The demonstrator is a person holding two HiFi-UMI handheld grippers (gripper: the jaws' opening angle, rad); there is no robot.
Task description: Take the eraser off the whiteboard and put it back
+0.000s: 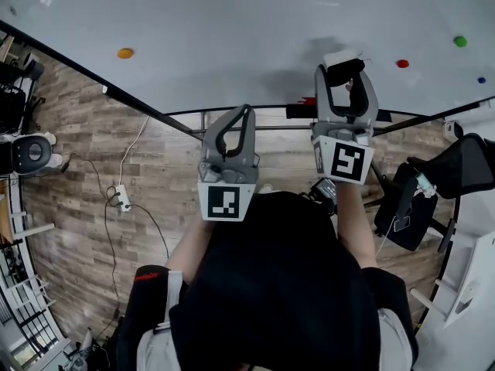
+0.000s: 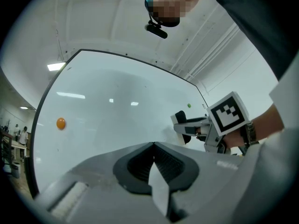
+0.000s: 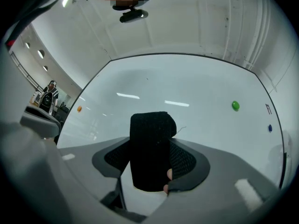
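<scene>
Held: a blocky eraser, black felt with a white back, is clamped upright in the right gripper, whose jaws stand wide on it.
Position: the eraser is apparently just off the whiteboard.
Other tongs: the left gripper has its ribbed black pads together and holds nothing.
Room: the board is glossy and dark-edged, and an orange magnet and a green magnet sit well apart on it.
Print: square black-and-white markers on both cubes.

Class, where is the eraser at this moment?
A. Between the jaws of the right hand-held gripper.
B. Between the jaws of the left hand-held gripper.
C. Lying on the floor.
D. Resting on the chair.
A: the right gripper view shows the eraser, black face up, clamped in the right hand-held gripper.
</scene>
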